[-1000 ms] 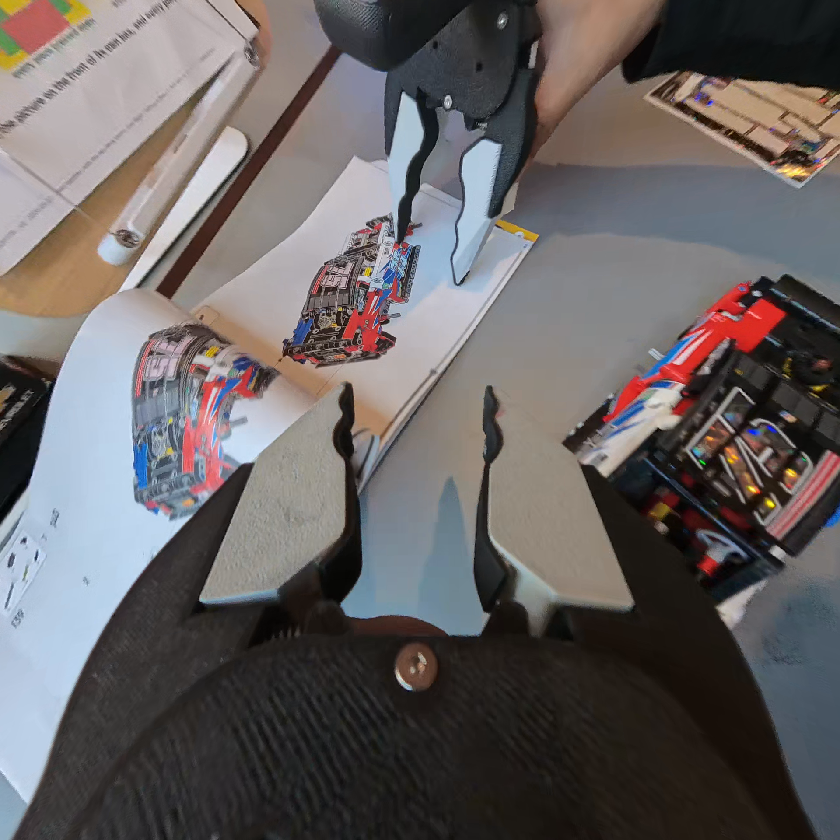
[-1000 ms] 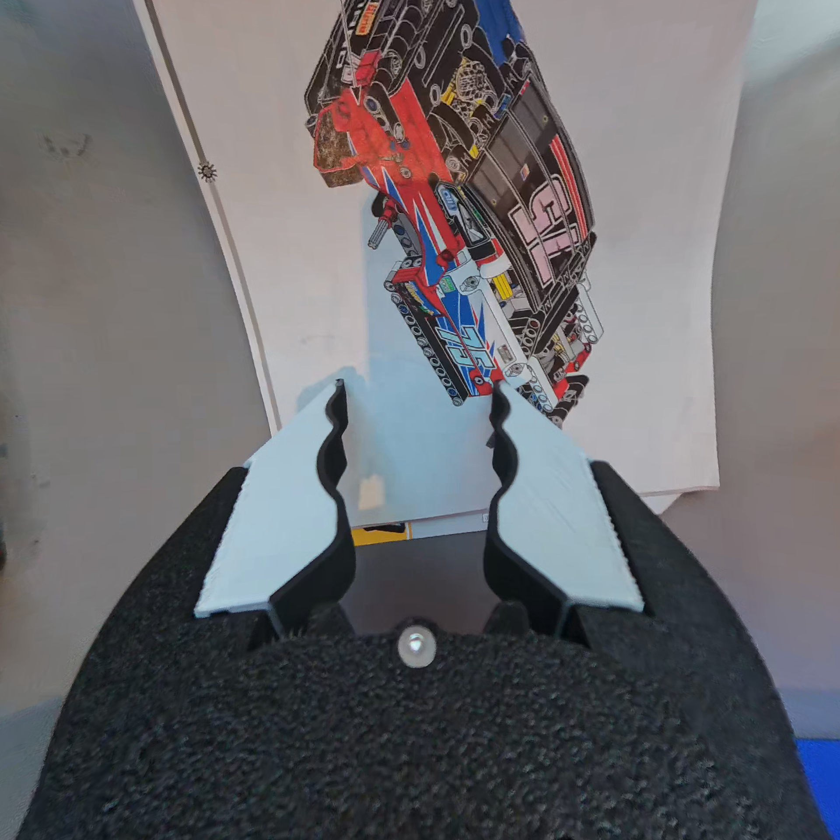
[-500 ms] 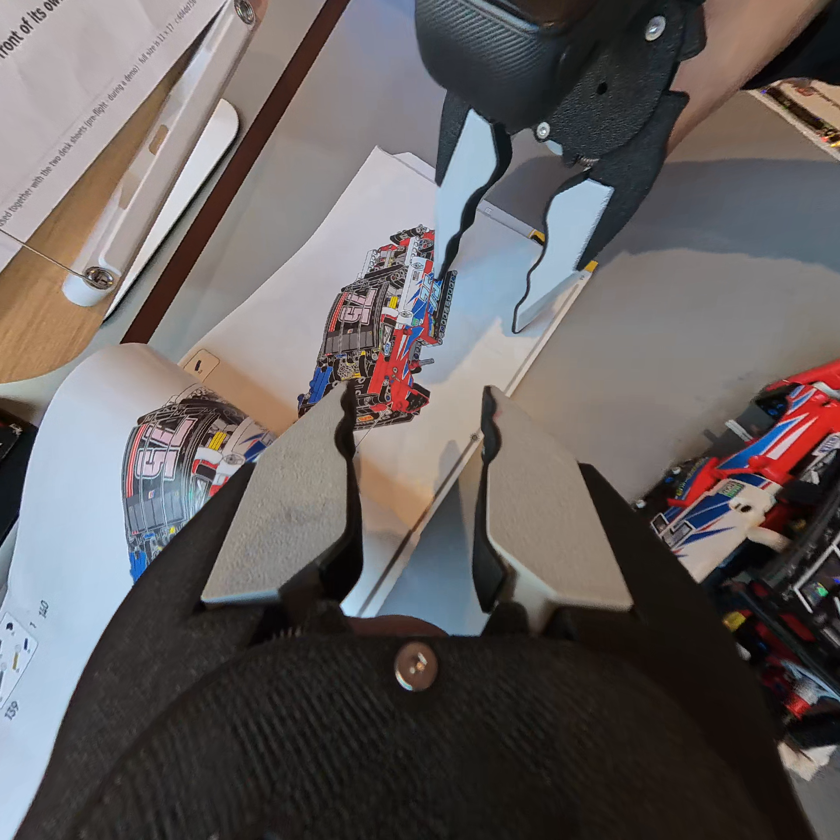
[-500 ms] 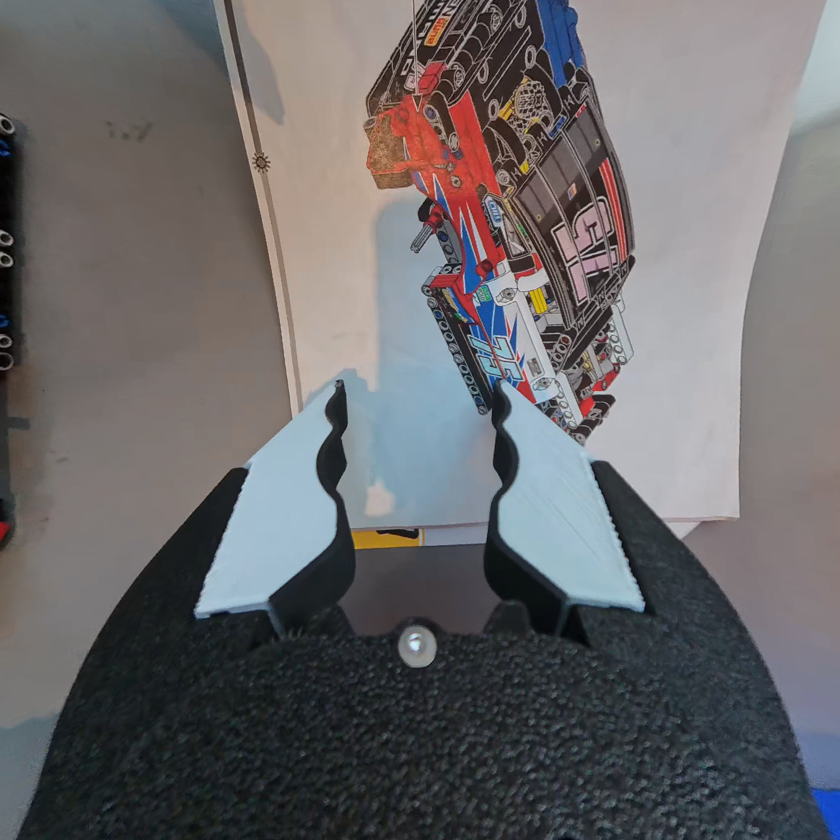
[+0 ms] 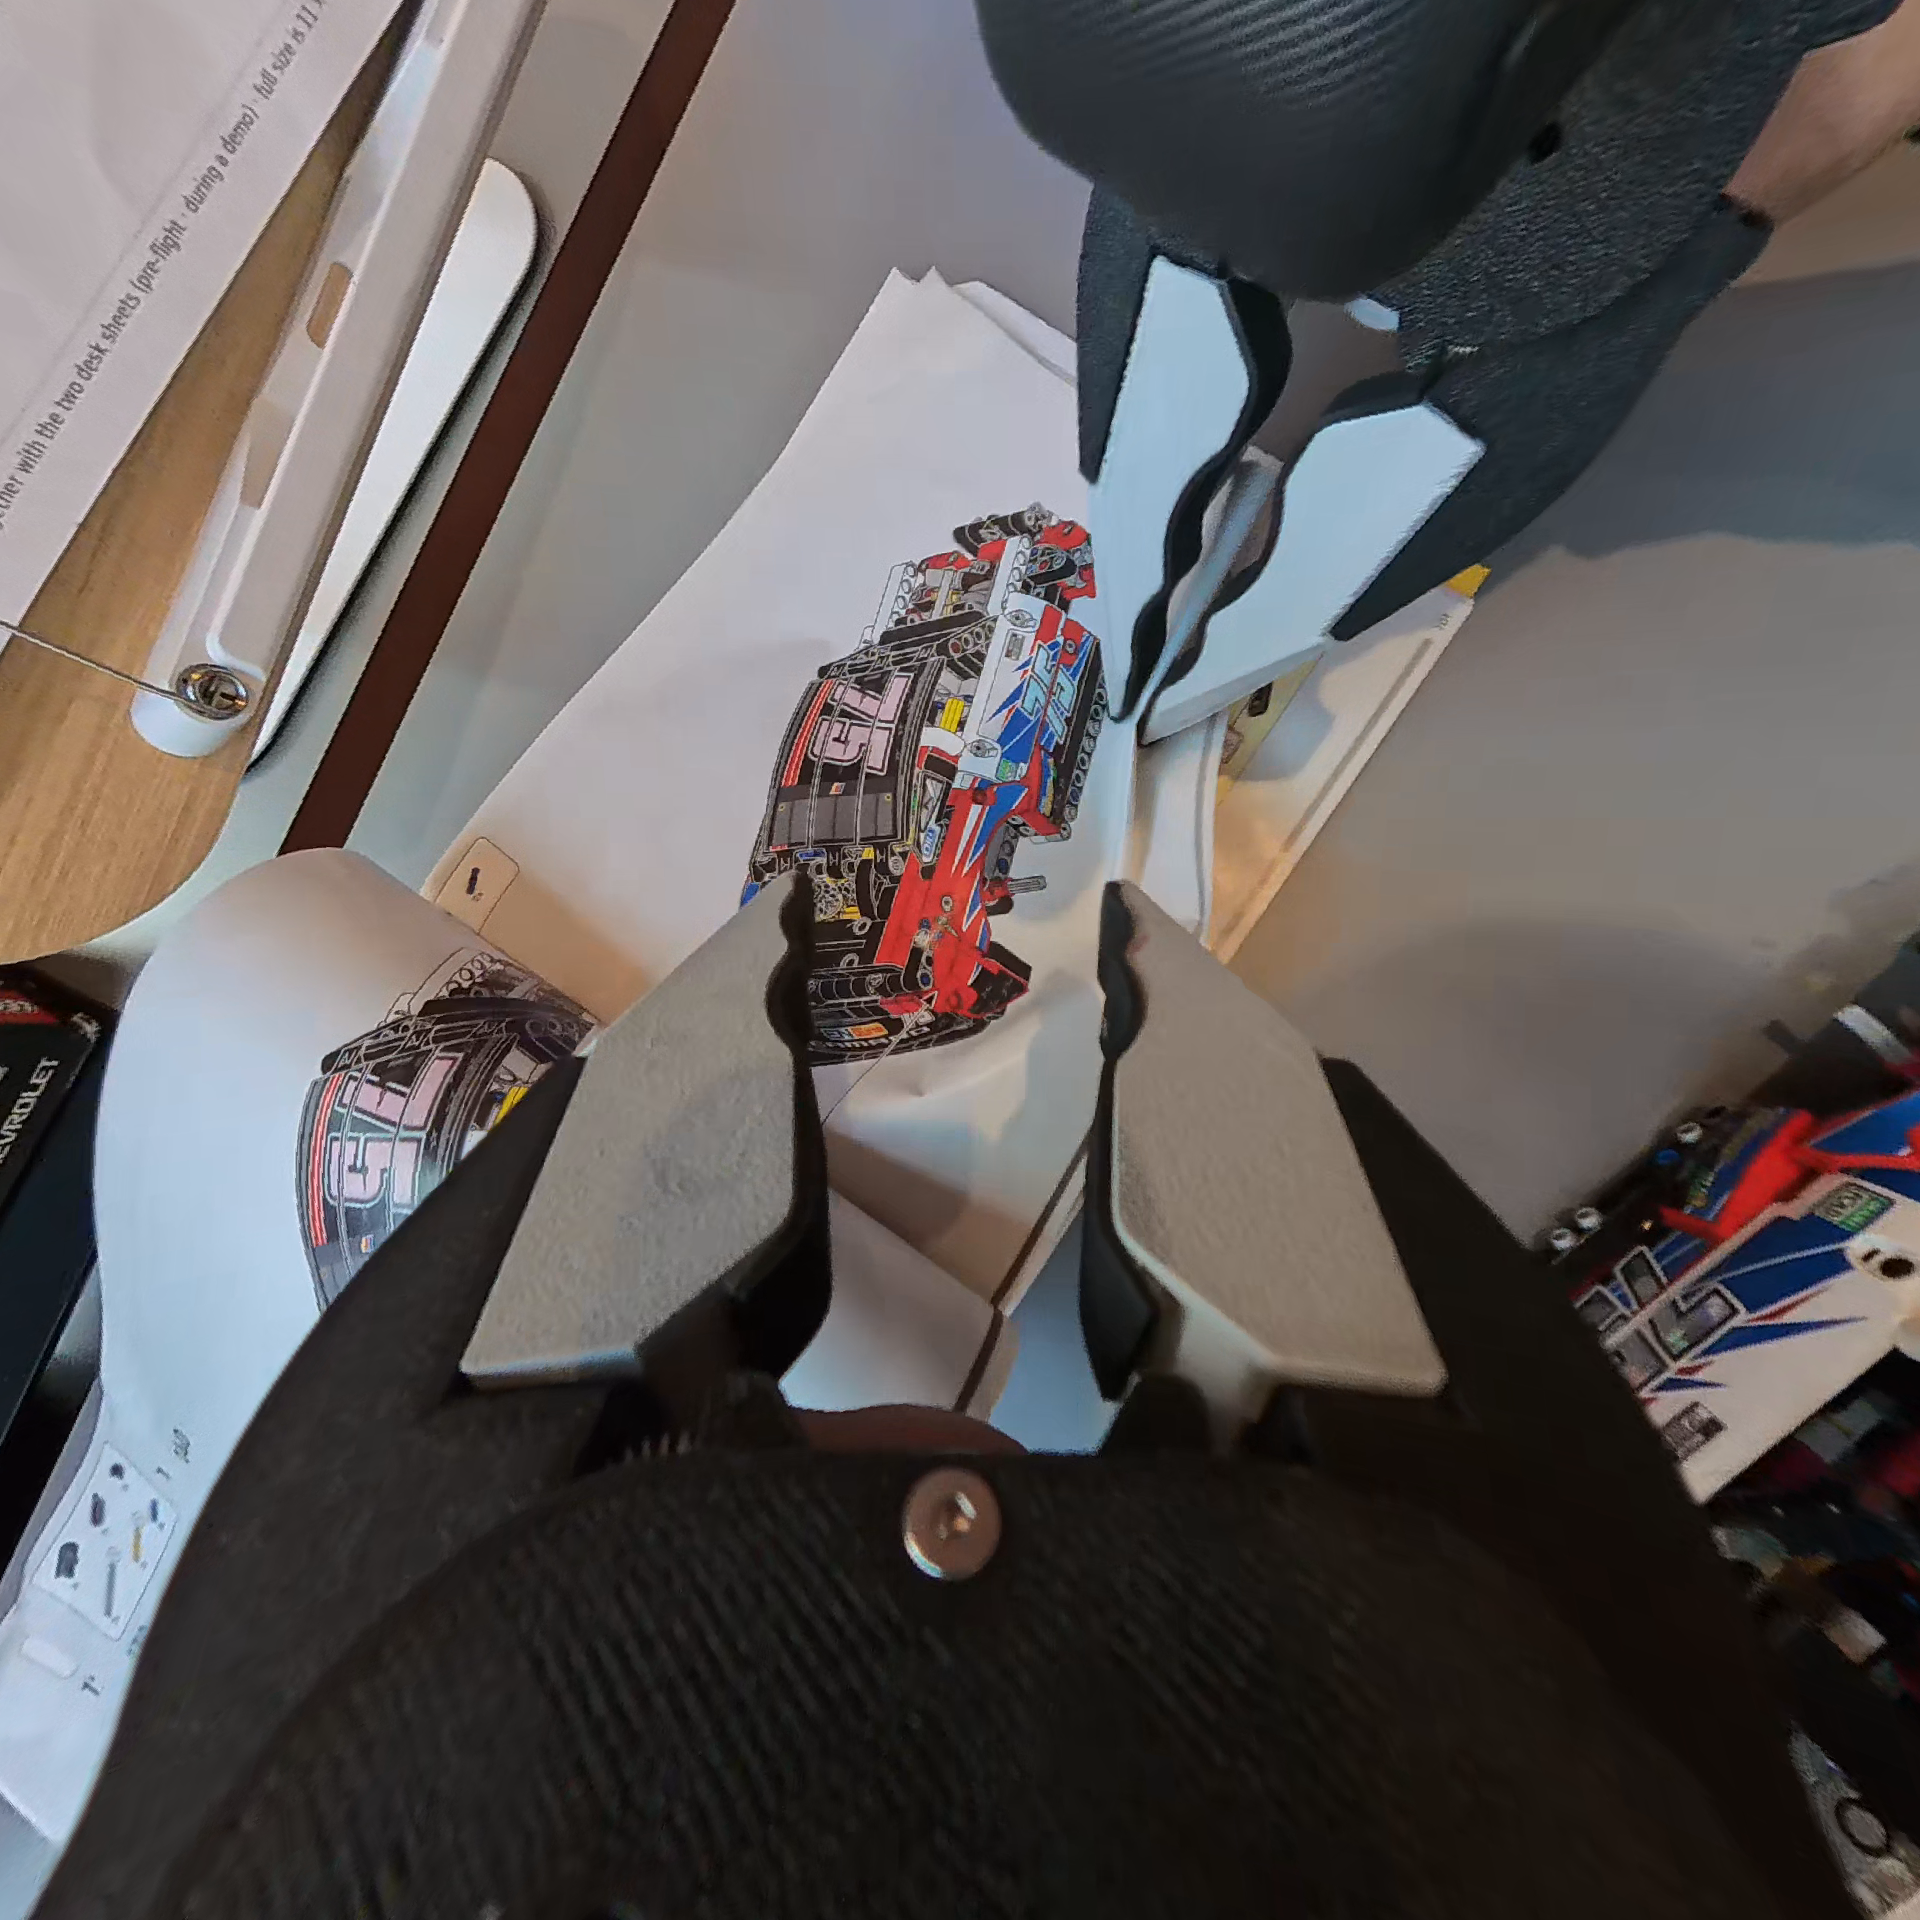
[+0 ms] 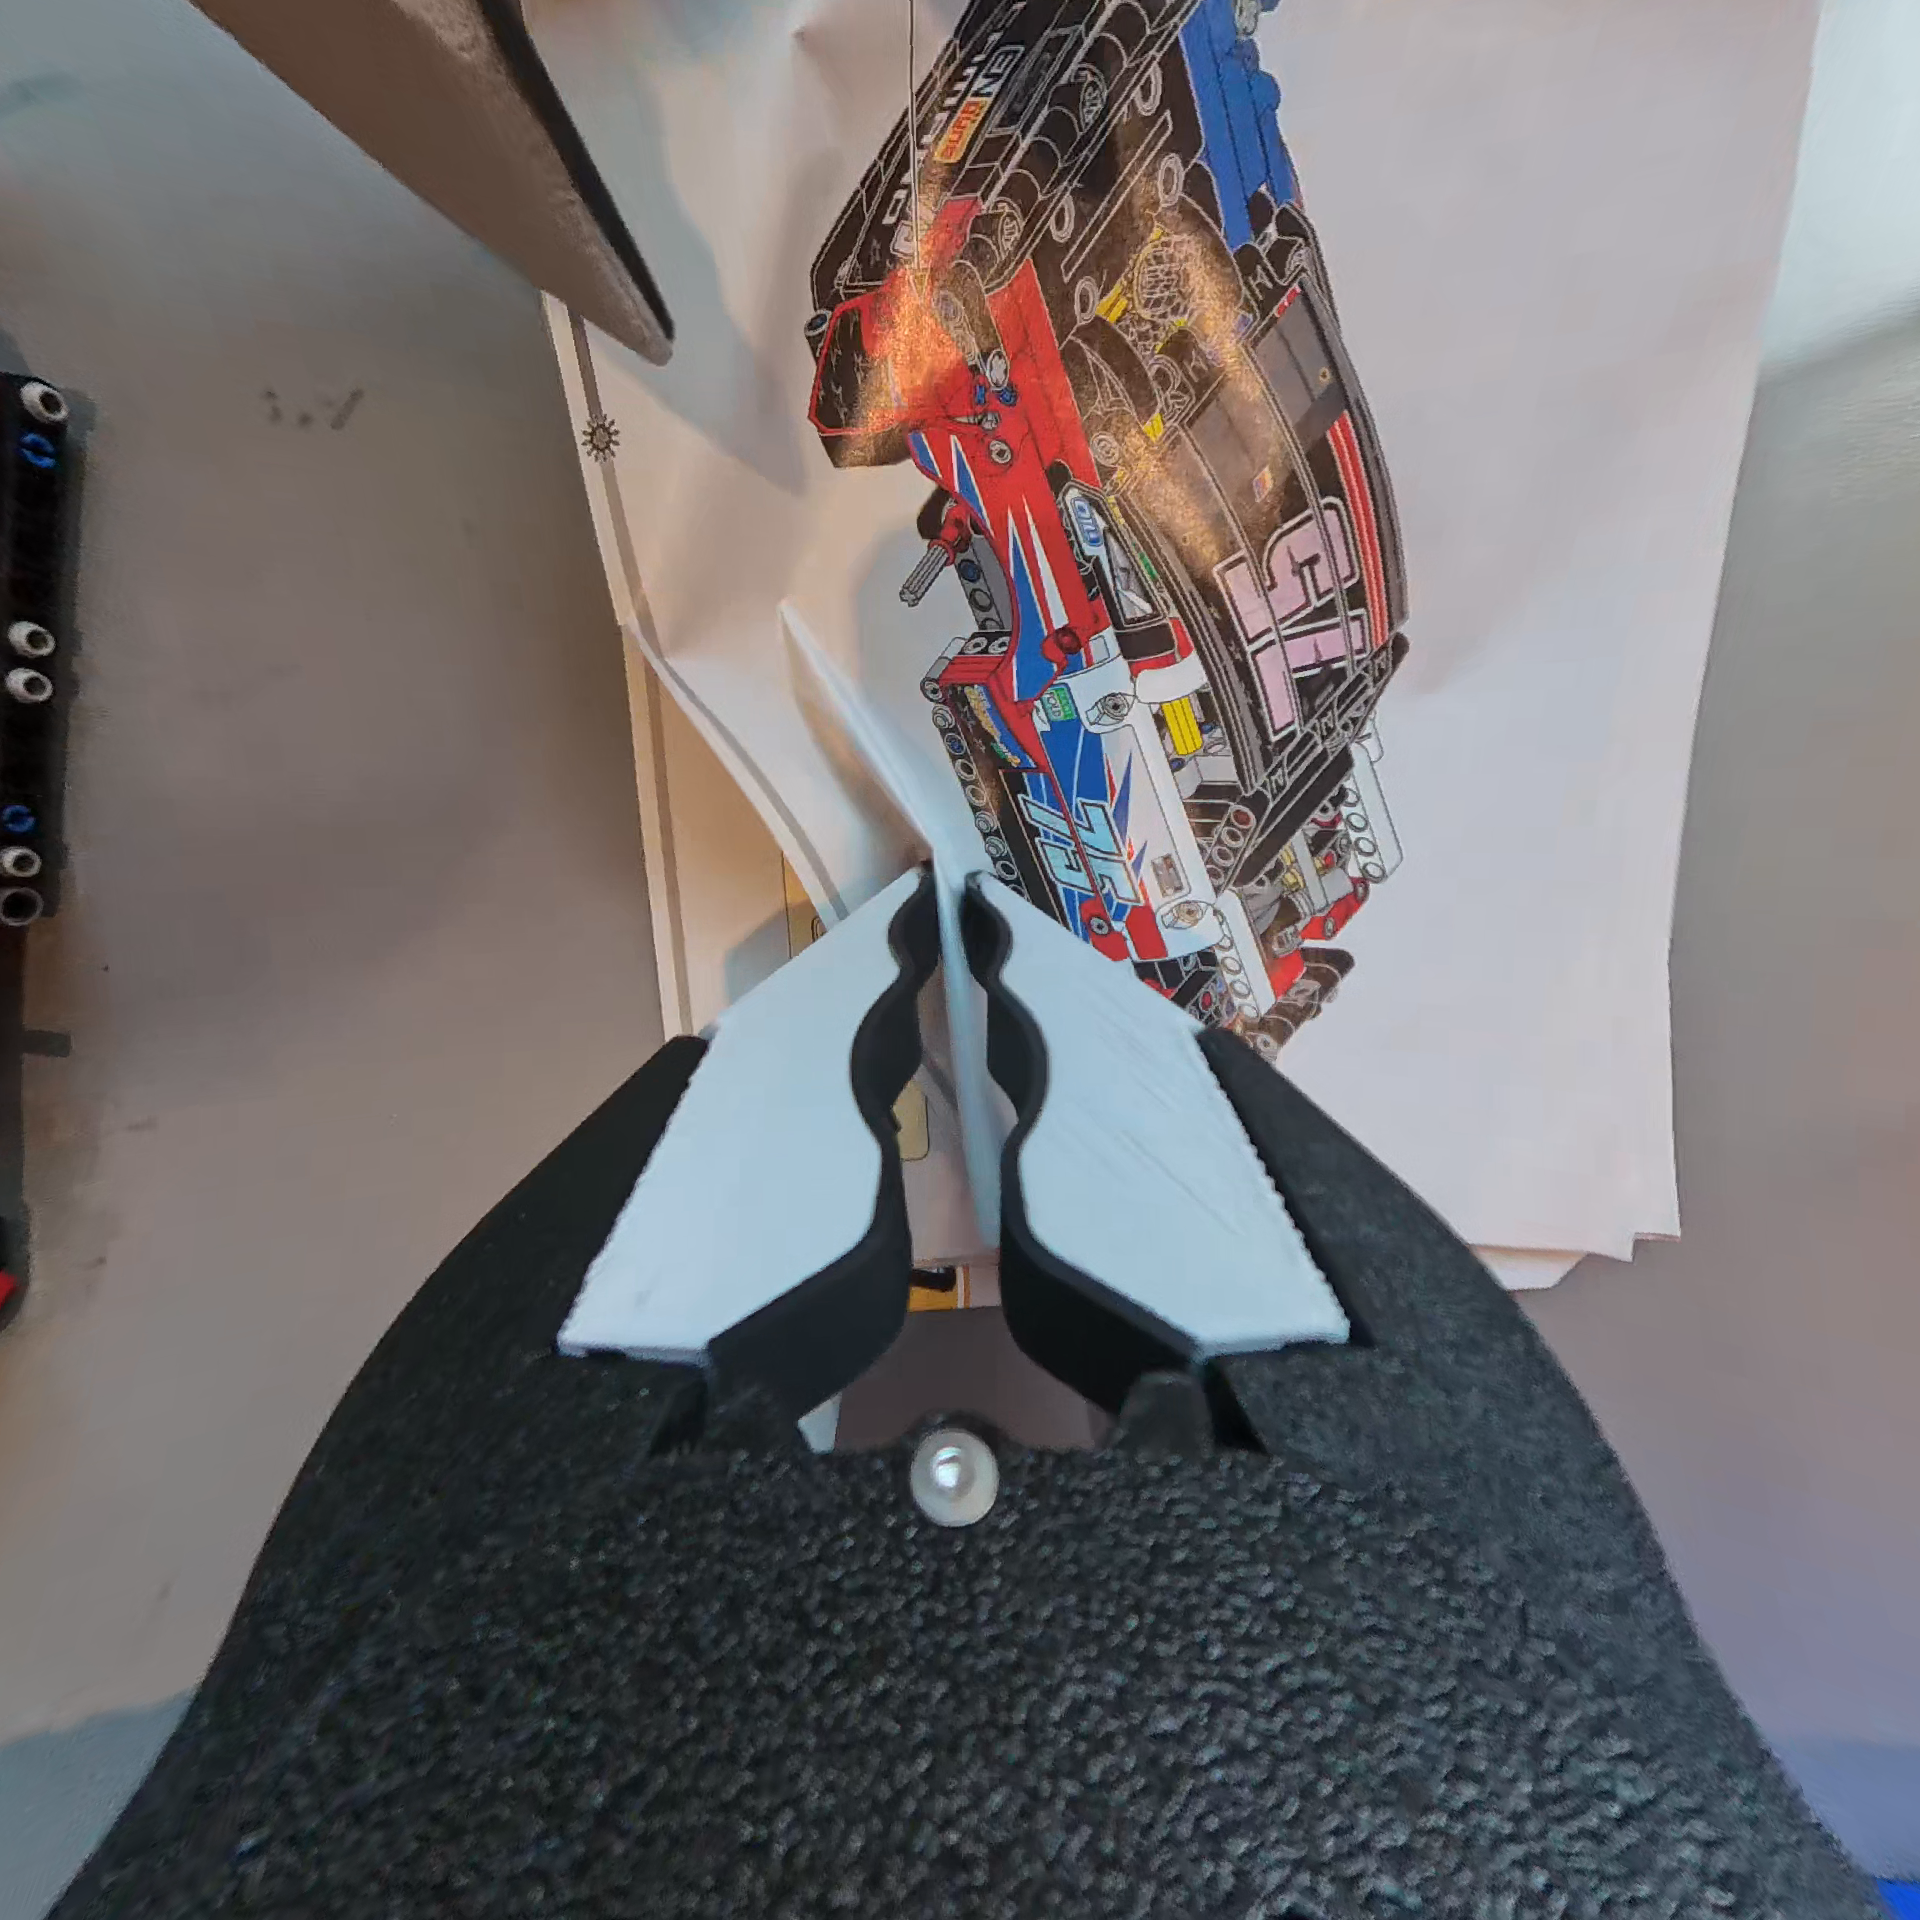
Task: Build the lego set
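The open instruction booklet (image 5: 675, 727) lies on the grey table and shows a printed red, blue and black race car; it also shows in the right wrist view (image 6: 1507, 831). My right gripper (image 6: 945, 883) is shut on the lifted edge of one booklet page (image 6: 852, 717), and it shows in the left wrist view (image 5: 1132, 717) at the page's right edge. My left gripper (image 5: 951, 904) is open and empty, hovering over the booklet's near edge. One of its fingers (image 6: 520, 156) shows in the right wrist view. The partly built lego car (image 5: 1766, 1278) sits at the right.
A white stand (image 5: 343, 436) and a printed sheet (image 5: 104, 156) lie on a wooden surface at the far left. A black box (image 5: 31, 1091) is at the left edge. A black lego part with pins (image 6: 31, 675) lies left of the booklet. Spacing between my two grippers at the tips: around 10 cm. The partly built lego car (image 5: 1766, 1278) is about 15 cm from my left fingertips.
My right gripper has closed on the booklet page and lifted its edge. My left gripper has moved forward and left over the booklet, staying open.
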A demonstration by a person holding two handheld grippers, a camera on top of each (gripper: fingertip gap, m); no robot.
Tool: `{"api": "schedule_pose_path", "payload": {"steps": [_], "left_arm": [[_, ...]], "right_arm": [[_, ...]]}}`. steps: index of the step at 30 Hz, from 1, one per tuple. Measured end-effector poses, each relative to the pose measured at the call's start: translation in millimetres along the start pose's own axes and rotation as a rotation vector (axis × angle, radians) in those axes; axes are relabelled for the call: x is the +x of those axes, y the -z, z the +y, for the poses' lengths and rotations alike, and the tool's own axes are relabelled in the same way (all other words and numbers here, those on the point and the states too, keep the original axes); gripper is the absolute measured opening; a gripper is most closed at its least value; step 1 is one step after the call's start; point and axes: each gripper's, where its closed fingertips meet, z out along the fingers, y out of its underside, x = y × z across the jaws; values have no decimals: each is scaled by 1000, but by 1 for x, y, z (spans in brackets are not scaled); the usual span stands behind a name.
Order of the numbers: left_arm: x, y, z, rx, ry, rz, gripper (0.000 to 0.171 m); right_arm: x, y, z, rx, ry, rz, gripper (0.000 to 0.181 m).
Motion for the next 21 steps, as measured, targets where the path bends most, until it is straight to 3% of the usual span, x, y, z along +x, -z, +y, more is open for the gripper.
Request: {"api": "schedule_pose_path", "payload": {"steps": [13, 18, 21], "left_arm": [[41, -18, 11, -75, -251, 6, 70], [32, -30, 23, -158, -352, -176, 42], [23, -27, 20, -110, -298, -275, 16]], "right_arm": [[-2, 26, -17, 13, -53, -28, 2], [-5, 41, -32, 37, -67, -10, 1], [-7, 49, -39, 44, -58, 13, 0]]}}
